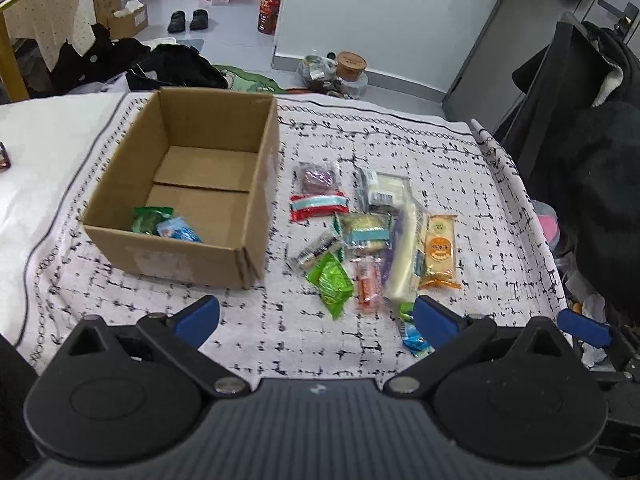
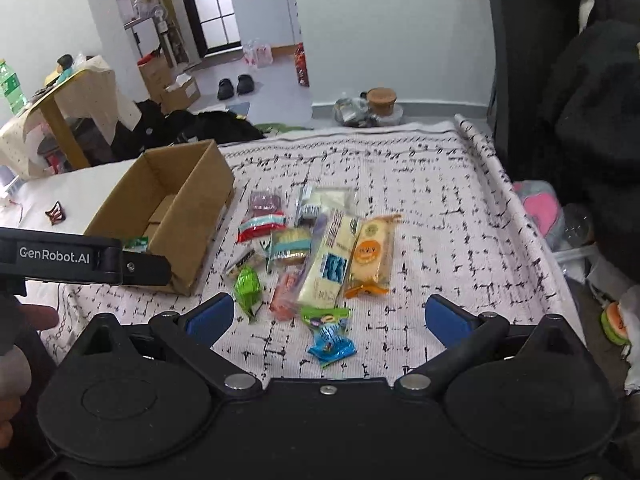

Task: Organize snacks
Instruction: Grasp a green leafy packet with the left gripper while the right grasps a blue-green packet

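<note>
Snack packets [image 1: 372,236] lie in a loose heap on our white black-flecked cloth [image 1: 460,168], just right of the open brown cardboard box [image 1: 256,184], where a green packet [image 1: 150,219] and a blue packet [image 1: 179,231] sit in the near corner. We hold the left gripper [image 1: 316,320] wide and empty; our right gripper [image 2: 330,316] gapes wide too, above a blue-green wrapped sweet [image 2: 330,338].

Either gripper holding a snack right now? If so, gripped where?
Nothing is held. The left gripper and the right gripper are both open over the cloth, nothing between their fingers. The nearest snack, the blue packet, lies loose on the cloth.
</note>
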The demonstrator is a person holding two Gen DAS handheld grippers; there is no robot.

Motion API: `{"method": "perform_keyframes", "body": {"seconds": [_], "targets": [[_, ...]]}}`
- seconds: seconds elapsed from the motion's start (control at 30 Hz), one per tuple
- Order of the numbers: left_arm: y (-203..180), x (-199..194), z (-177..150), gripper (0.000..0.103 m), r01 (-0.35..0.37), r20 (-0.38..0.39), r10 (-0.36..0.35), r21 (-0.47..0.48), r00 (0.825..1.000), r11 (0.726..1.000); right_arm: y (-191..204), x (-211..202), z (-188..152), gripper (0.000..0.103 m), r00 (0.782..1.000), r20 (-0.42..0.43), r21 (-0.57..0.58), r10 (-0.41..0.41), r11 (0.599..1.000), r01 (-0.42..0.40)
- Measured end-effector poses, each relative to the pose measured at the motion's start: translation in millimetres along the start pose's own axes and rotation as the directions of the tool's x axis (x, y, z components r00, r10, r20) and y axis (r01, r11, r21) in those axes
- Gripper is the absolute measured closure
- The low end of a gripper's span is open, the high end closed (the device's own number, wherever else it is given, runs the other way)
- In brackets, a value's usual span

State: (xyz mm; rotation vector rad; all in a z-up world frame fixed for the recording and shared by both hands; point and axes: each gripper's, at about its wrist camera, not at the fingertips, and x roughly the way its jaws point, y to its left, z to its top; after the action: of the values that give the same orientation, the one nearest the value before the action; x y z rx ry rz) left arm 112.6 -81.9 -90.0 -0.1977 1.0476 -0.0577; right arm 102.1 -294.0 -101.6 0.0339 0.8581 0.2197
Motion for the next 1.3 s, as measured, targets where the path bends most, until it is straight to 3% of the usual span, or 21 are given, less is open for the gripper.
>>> {"method": "perform_keyframes", "body": {"seconds": [0.07, 0.27, 0.53, 0.7, 1.0, 1.3], "targets": [[-4, 6, -1, 0.001, -0.002, -0.01, 0.002, 0.003, 1.0, 1.0, -3, 6, -1, 0.002, 1.0, -0.019, 0.004, 0.01, 1.0, -0.01], [-9, 31, -3, 0.004, -0.034, -0.061, 0.032, -0.035, 0.998, 0.999, -9, 28, -4, 0.02, 0.995, -0.095, 0.046, 0.035, 0.999, -0.03], [-11, 60, 1, 0.017, -0.04, -0.095, 0.036, -0.041, 0.995, 0.998, -13, 61, -3, 0.04, 0.982, -0.185, 0.105, 0.035, 0.994, -0.016], [-11, 78, 7, 0.03, -0.041, -0.114, 0.035, -0.049, 0.993, 0.998, -13, 77, -2, 0.043, 0.977, -0.21, 0.106, 0.03, 0.994, -0.008], [-12, 110, 13, 0.043, -0.051, -0.159, 0.043, -0.045, 0.986, 0.998, -9, 107, -6, 0.054, 0.958, -0.285, 0.084, 0.015, 0.996, 0.009], [-13, 132, 16, 0.046, -0.063, -0.18, 0.055, -0.041, 0.982, 0.997, -5, 125, -8, 0.061, 0.943, -0.333, 0.053, -0.011, 0.998, 0.031]]}}
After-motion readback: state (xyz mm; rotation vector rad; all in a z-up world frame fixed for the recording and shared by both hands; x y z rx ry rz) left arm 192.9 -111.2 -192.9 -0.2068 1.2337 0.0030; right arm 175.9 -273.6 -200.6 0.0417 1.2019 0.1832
